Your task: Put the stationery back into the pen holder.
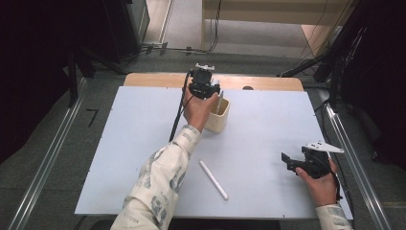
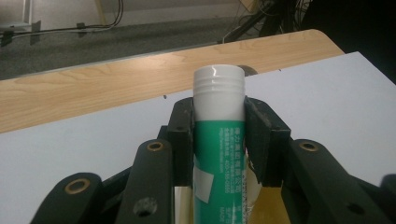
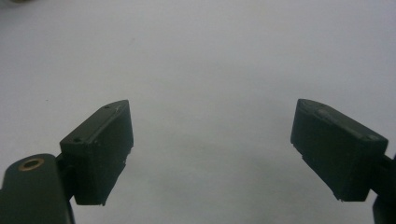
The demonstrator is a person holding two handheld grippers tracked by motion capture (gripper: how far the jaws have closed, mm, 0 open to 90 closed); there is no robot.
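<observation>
The left gripper (image 2: 219, 140) has its two black jaws closed on a glue stick (image 2: 219, 135), a tube with a green label and a white ribbed cap; the pads press on both sides of the tube just under the cap, and the cap stands out beyond the jaw tips. In the high view the left gripper (image 1: 205, 87) is at the far middle of the white board (image 1: 268, 124), directly over the near-left edge of a cream cup (image 1: 219, 117); the left hand (image 1: 198, 109) touches or covers the left side of this cup. At the bottom of the left gripper view a pale rim shows under the tube; it seems to be the cup, but the view there is too narrow to be sure, and I cannot tell if the tube's lower end is inside it.

The right gripper (image 1: 293, 162) is near the right edge of the board, well apart from the cup; its jaws (image 3: 210, 154) stand wide open with nothing between them, above the bare white surface.

A white pen (image 1: 213, 179) lies diagonally on the near part of the board, between the two arms, touching neither gripper.
</observation>
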